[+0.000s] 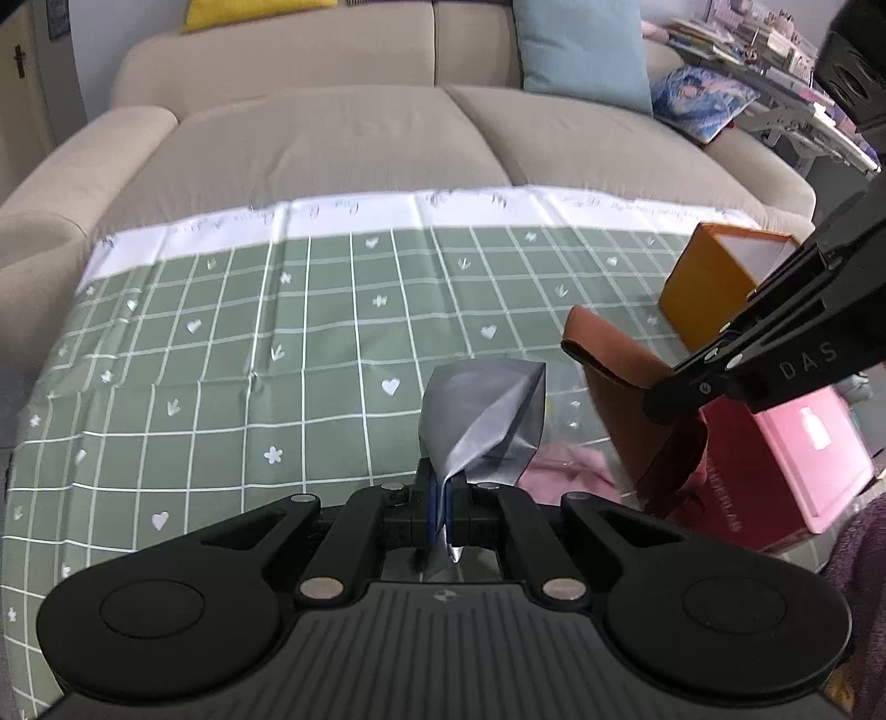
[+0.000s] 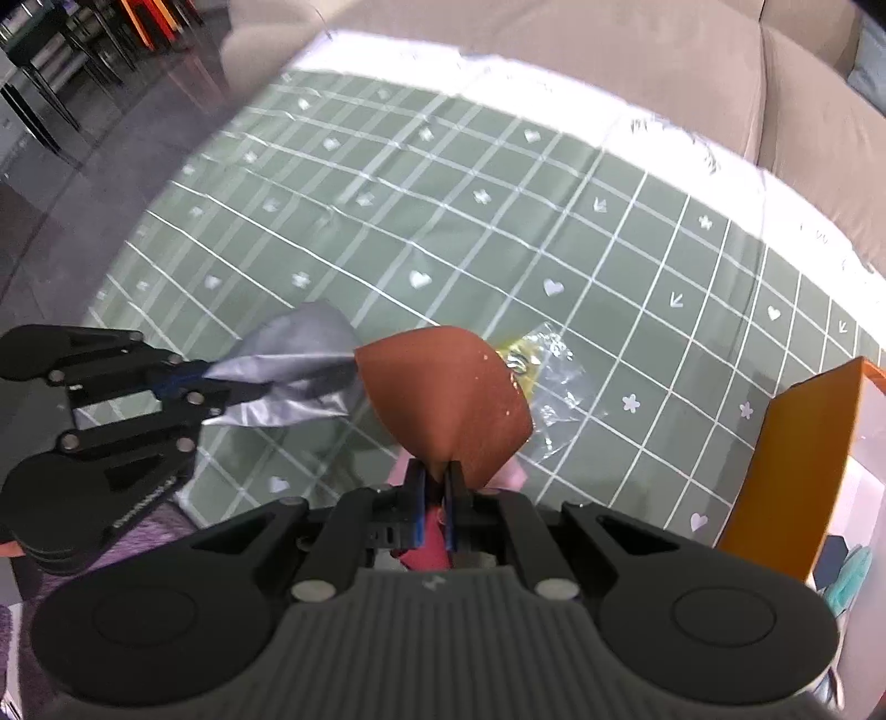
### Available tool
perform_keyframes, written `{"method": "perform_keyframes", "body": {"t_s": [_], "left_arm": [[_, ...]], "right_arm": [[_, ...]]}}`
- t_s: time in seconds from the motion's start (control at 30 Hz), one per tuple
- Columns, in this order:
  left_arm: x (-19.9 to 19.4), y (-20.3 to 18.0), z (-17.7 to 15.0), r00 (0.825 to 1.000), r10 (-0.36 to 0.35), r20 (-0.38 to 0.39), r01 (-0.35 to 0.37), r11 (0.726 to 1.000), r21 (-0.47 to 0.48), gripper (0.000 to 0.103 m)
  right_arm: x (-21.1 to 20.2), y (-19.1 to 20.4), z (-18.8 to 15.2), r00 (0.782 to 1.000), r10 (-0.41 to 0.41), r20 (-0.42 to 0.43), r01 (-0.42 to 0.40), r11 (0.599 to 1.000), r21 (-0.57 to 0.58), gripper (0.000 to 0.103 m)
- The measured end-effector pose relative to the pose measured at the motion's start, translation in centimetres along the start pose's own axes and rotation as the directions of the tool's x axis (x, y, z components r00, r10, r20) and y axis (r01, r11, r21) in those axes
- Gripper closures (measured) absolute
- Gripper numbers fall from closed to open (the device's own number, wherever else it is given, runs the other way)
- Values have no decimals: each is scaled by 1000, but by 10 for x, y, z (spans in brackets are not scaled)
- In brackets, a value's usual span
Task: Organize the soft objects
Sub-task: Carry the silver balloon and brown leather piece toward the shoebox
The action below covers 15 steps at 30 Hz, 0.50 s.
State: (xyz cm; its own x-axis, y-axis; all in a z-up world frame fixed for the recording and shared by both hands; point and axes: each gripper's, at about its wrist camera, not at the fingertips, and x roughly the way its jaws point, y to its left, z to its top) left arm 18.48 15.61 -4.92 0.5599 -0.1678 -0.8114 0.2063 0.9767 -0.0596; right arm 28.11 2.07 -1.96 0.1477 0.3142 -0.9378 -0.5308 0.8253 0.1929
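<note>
My left gripper (image 1: 443,498) is shut on a silvery grey cloth (image 1: 482,421), which stands up from its jaws above the table. From the right wrist view, that same left gripper (image 2: 188,382) pinches the grey cloth (image 2: 293,371) at the left. My right gripper (image 2: 436,482) is shut on a brown cloth (image 2: 443,393), lifted off the green checked tablecloth (image 2: 498,221). In the left wrist view the right gripper (image 1: 673,396) holds the brown cloth (image 1: 614,360), which hangs down from it. A pink cloth (image 1: 559,471) lies on the table underneath.
An orange box (image 1: 714,288) stands open at the table's right. A red and pink box (image 1: 775,471) sits nearer. Crumpled clear plastic (image 2: 554,382) lies beyond the brown cloth. A beige sofa (image 1: 332,138) with a blue cushion (image 1: 581,50) runs behind the table.
</note>
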Motion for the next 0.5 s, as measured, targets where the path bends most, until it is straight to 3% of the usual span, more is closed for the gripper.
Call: {"method": "perform_keyframes", "body": {"t_s": [0.27, 0.5], "left_arm": [[-48, -26, -4, 998, 5, 68, -7, 1000, 22, 100], [-78, -58, -7, 993, -5, 117, -3, 997, 73, 100]], "right_arm": [[-49, 9, -44, 993, 42, 114, -44, 999, 20, 99], [-89, -4, -93, 982, 32, 185, -44, 997, 62, 99]]}}
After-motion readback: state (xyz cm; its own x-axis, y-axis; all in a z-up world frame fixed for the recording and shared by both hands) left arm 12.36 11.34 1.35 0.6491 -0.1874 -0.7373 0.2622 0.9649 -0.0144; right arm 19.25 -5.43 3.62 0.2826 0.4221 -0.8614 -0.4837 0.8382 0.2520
